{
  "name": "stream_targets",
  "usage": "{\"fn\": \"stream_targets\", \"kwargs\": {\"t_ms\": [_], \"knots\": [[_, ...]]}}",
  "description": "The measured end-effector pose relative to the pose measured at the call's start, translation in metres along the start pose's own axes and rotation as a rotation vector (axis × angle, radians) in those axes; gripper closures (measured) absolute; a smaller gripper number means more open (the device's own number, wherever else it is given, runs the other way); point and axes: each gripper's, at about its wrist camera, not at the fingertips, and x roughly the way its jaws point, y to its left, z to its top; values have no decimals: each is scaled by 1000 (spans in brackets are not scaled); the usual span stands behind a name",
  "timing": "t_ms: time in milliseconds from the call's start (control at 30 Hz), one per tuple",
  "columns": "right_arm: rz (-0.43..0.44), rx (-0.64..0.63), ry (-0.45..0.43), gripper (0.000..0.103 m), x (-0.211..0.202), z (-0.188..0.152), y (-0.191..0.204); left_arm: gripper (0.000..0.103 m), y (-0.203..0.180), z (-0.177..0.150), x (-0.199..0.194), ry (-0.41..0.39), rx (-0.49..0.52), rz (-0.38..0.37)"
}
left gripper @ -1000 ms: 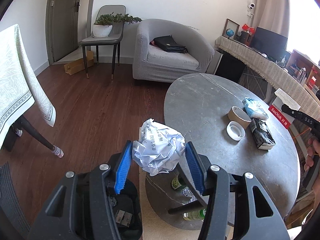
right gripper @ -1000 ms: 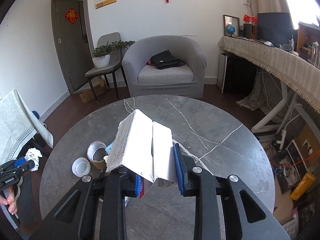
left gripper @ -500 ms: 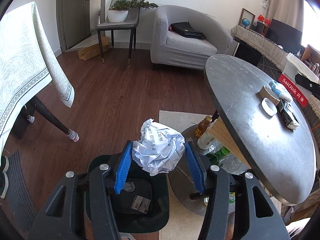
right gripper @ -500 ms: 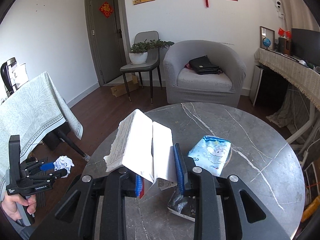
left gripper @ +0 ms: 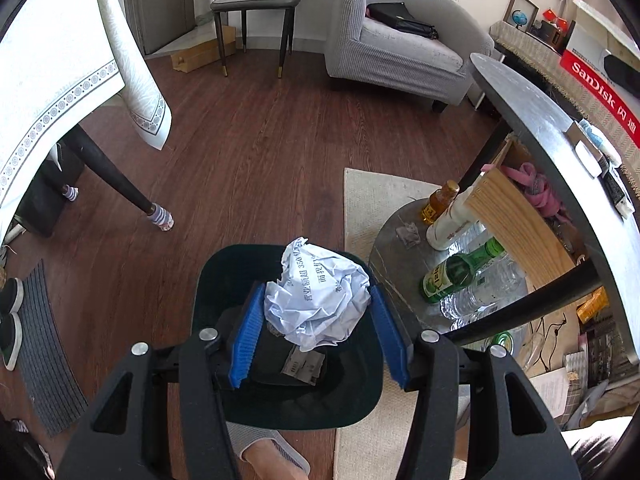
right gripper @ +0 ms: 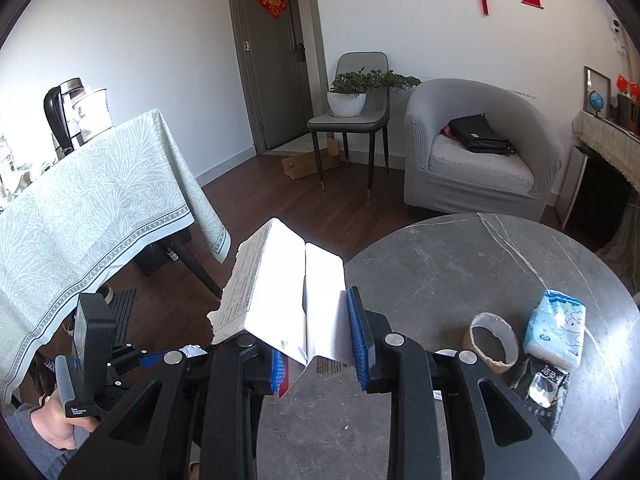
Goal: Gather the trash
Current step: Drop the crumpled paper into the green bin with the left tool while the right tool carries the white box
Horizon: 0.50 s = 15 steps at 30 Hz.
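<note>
My left gripper point(left gripper: 318, 330) is shut on a crumpled ball of printed white paper point(left gripper: 320, 294); it hangs right over a dark green trash bin point(left gripper: 288, 404) on the floor, which holds some dark scraps. My right gripper point(right gripper: 320, 344) is shut on a torn white cardboard box point(right gripper: 280, 292) with printed text, held above the left edge of the round grey marble table point(right gripper: 460, 264). In the right wrist view the left gripper point(right gripper: 160, 358) shows low at the left, held by a hand point(right gripper: 56, 432), with a bit of the paper ball point(right gripper: 191, 350) showing.
On the table lie a tape roll point(right gripper: 494, 342), a blue tissue pack point(right gripper: 558, 328) and a dark wrapper point(right gripper: 544, 388). Bottles point(left gripper: 456, 276) stand on the table's lower shelf beside the bin. A cloth-covered table point(right gripper: 92, 200), a chair and a grey armchair point(right gripper: 480, 152) stand around.
The left gripper has sunk with the paper ball from beside the table's edge to just over the bin. The right gripper has swung left with the box, past the tissue pack and tape roll.
</note>
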Motion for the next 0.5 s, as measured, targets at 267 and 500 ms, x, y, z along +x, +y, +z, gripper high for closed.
{"fn": "stream_targets", "kwargs": {"t_ms": [267, 500], "knots": [[79, -66, 63, 76, 32, -3, 48, 47, 18, -25, 22, 88, 10, 22], [120, -100, 160, 76, 64, -16, 80, 46, 37, -41, 38, 163, -9, 22]]}}
